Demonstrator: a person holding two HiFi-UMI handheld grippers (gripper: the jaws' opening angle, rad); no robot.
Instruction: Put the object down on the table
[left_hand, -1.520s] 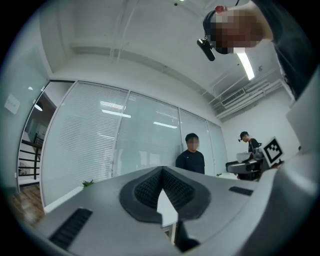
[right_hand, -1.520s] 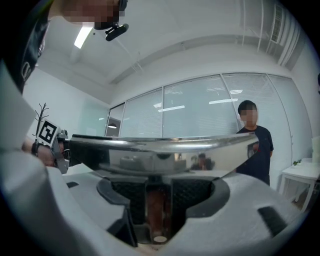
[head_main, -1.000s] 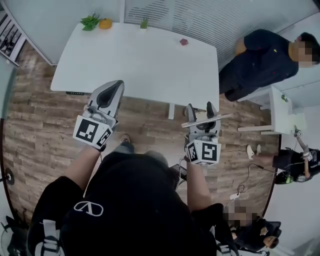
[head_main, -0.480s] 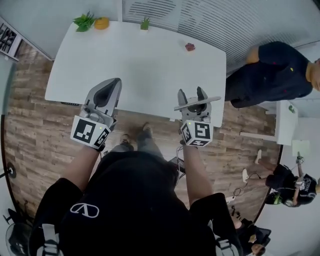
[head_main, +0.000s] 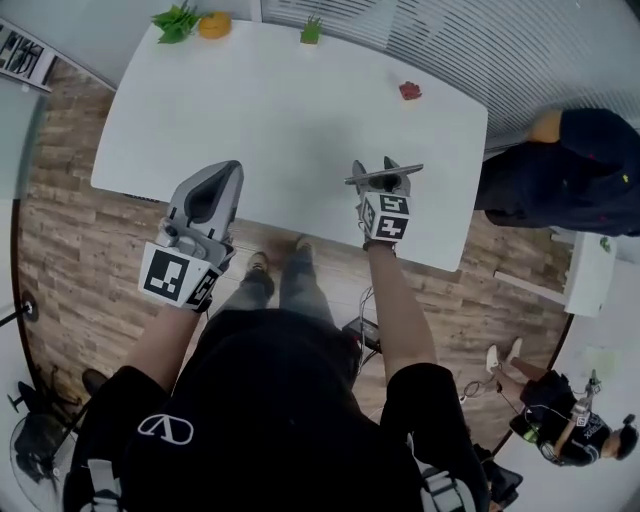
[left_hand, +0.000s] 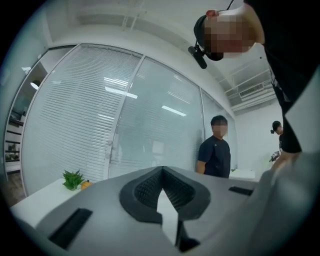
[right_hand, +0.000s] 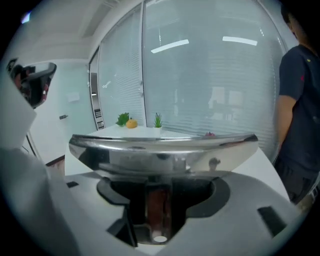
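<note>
A shiny metal tool (head_main: 403, 172) with a brown handle (right_hand: 159, 202) lies crosswise in my right gripper (head_main: 383, 172), which is shut on it. In the right gripper view its curved steel blade (right_hand: 165, 150) spans the jaws, level, above the white table (head_main: 260, 110). The gripper hangs over the table's near edge, right of the middle. My left gripper (head_main: 222, 175) is held just short of the table's near edge on the left. Its jaws meet at the tips with nothing between them (left_hand: 162, 172).
At the table's far edge stand a leafy green plant (head_main: 177, 18), an orange fruit (head_main: 214, 24) and a small green plant (head_main: 312, 31). A small red object (head_main: 410, 91) lies far right. A person in dark clothes (head_main: 575, 170) stands beside the table's right end.
My right gripper has moved forward with the metal tool, from over the floor to over the table's near edge. The table now lies nearer. The left gripper has hardly shifted.
</note>
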